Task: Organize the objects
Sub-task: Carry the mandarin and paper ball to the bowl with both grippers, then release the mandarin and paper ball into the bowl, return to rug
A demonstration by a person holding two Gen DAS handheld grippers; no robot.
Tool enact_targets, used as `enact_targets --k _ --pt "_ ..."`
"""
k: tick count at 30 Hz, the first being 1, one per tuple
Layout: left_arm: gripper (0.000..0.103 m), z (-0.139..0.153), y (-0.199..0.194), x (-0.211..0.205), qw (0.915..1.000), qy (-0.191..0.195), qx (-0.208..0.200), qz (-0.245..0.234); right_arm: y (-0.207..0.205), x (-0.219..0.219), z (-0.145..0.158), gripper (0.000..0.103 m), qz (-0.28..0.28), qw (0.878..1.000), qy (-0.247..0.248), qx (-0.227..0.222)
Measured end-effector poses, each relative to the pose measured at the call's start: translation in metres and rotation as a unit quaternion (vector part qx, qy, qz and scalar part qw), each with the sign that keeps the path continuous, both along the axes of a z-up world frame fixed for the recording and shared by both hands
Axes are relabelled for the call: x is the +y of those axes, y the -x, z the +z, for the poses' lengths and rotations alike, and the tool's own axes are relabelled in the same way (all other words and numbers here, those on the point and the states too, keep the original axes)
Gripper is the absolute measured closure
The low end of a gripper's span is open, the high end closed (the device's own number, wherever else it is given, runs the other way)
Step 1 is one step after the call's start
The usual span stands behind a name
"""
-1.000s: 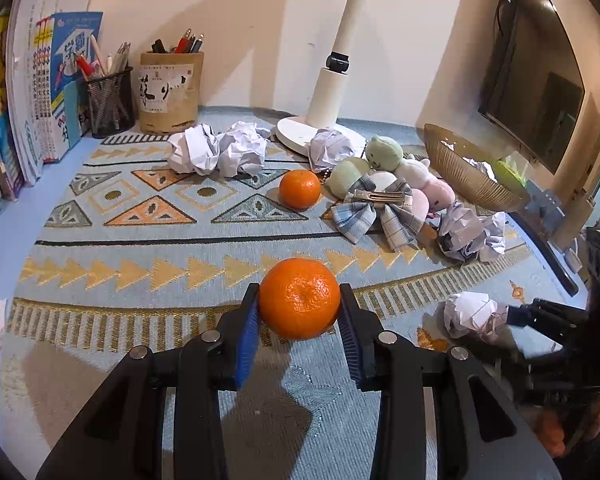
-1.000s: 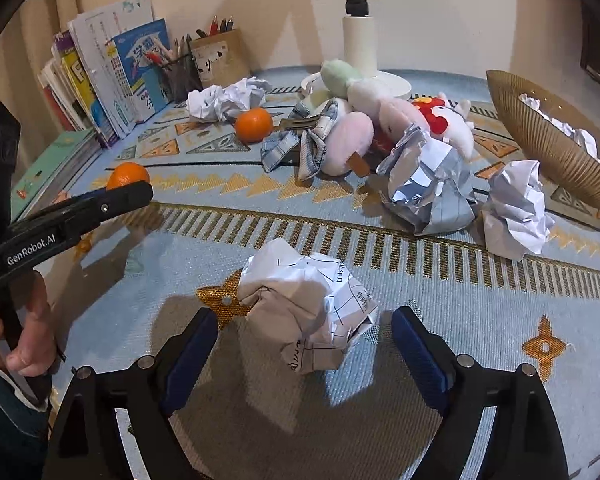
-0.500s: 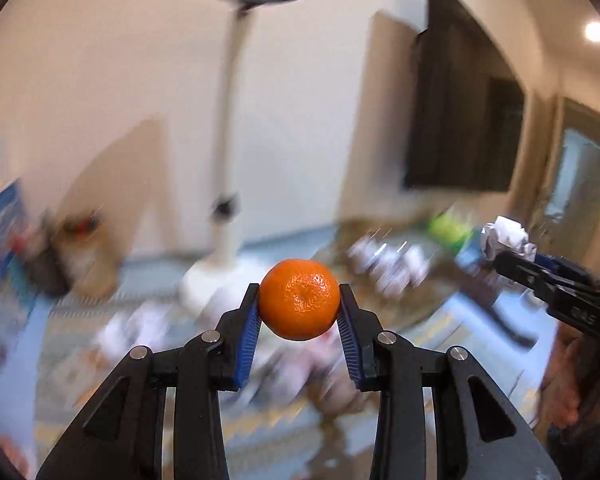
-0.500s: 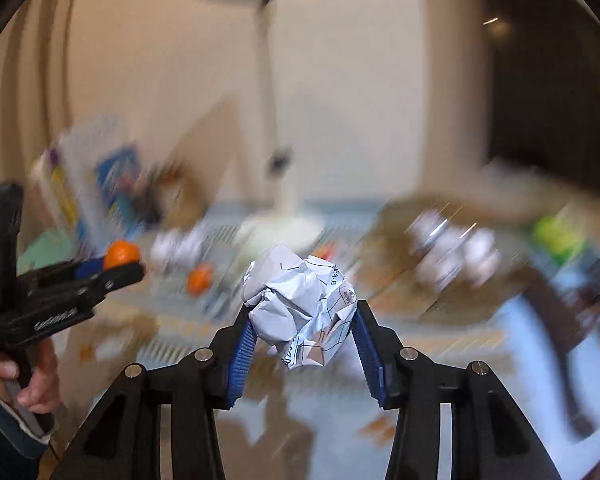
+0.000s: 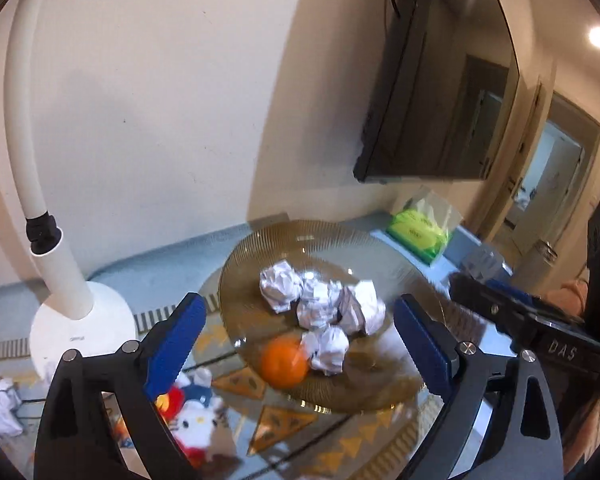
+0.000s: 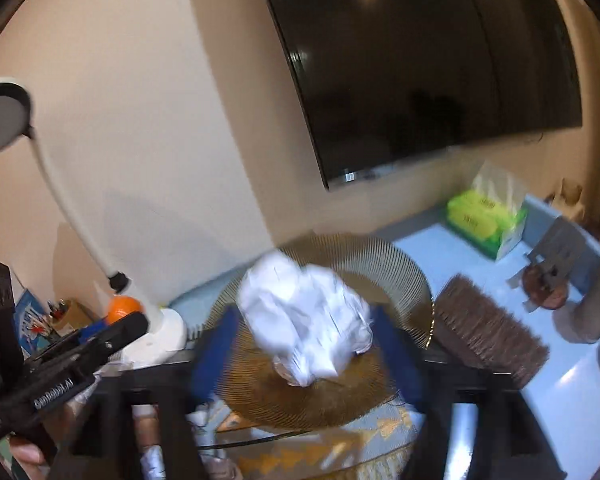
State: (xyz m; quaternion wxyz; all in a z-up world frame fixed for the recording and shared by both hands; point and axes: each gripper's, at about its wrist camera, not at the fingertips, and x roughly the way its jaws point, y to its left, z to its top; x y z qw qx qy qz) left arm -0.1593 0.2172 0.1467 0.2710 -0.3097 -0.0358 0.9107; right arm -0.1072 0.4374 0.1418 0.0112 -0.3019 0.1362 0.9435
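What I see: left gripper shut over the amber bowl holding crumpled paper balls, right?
No. The left gripper is open, jaws wide apart, as the left wrist view shows. It is over the amber bowl holding crumpled paper balls.

The right claw [image 5: 556, 344] shows "DAS" on its side (the tissue box lettering [image 5: 418, 232] is unreadable).

Orange [image 5: 284, 363] and paper balls [image 5: 320, 304] in bowl [image 5: 260, 248]
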Motion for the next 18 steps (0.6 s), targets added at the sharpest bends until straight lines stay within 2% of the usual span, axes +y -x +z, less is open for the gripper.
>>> enact_targets --k 2,5,8,10,12,13,15,17,18 --pt "0.008 0.004 -0.005 -0.007 0.9998 -0.009 -0.004 -0.015 0.007 0.007 -0.008 0.012 -0.02 1.0 -0.011 -0.007" --pt "0.008 0.017 -0.027 -0.024 0.9997 -0.012 0.013 -0.013 -0.002 0.012 -0.011 0.012 -0.009 1.0 -0.004 -0.003" --pt "0.008 0.043 -0.057 -0.056 0.9991 -0.014 0.041 -0.001 -0.018 0.011 -0.007 0.012 -0.001 1.0 -0.007 0.007" --pt "0.008 0.064 -0.08 -0.082 0.9979 -0.016 0.061 0.013 -0.032 0.005 0.003 0.012 0.011 1.0 0.002 0.014" --pt "0.001 0.084 -0.108 -0.112 0.9955 -0.017 0.084 0.042 -0.049 -0.008 0.02 0.012 0.037 0.999 0.012 0.029" --pt "0.0 0.088 -0.12 -0.125 0.994 -0.016 0.09 0.06 -0.056 -0.014 0.026 0.012 0.047 0.998 0.011 0.036" --pt "0.0 0.082 -0.14 -0.156 0.9924 -0.014 0.086 0.087 -0.074 -0.032 0.042 0.01 0.072 0.996 0.007 0.053" --pt "0.0 0.059 -0.156 -0.187 0.9918 -0.005 0.069 0.107 -0.093 -0.049 0.045 0.001 0.101 0.993 0.01 0.063" --pt "0.0 0.038 -0.16 -0.203 0.9897 0.007 0.053 0.133 -0.1 -0.054 0.039 0.0 0.107 0.992 0.012 0.066"
